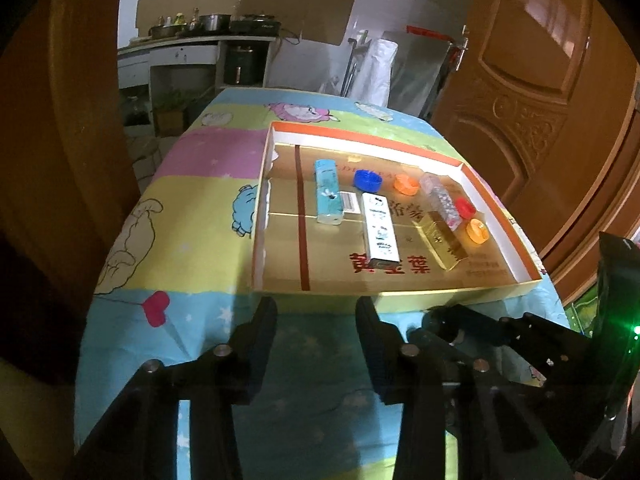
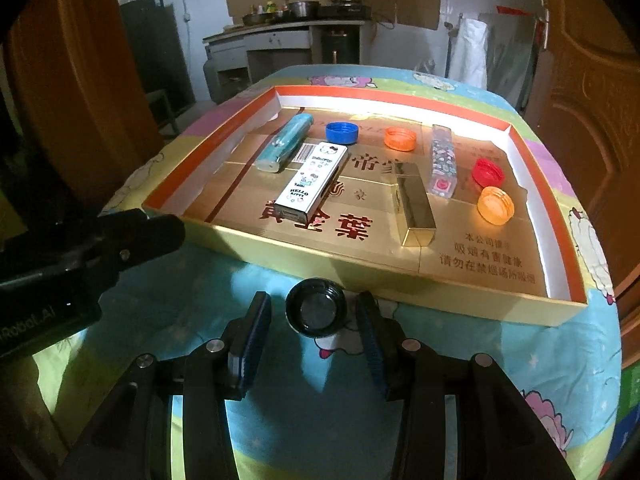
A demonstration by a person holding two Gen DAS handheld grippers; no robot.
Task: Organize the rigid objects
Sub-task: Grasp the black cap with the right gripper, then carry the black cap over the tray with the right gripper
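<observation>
A shallow gold cardboard tray [image 2: 452, 280] [image 1: 400, 298] lies on the cartoon-print tablecloth. Inside are a teal lighter [image 2: 282, 144], a white Hello Kitty box [image 2: 312, 180], a gold box [image 2: 414, 204], a clear patterned lighter [image 2: 442, 160], and blue [image 2: 342, 133], orange [image 2: 400, 138], red [image 2: 488, 172] and light-orange [image 2: 496, 205] bottle caps. A black cap [image 2: 316, 313] sits on the cloth just before the tray, between the open fingers of my right gripper [image 2: 316, 316], not gripped. My left gripper [image 1: 316, 320] is open and empty before the tray's near edge.
A wooden door [image 1: 540, 80] stands right of the table. A kitchen counter [image 2: 280, 32] with pots is behind. The other gripper's body shows at the right in the left wrist view [image 1: 560, 352] and at the left in the right wrist view [image 2: 80, 252].
</observation>
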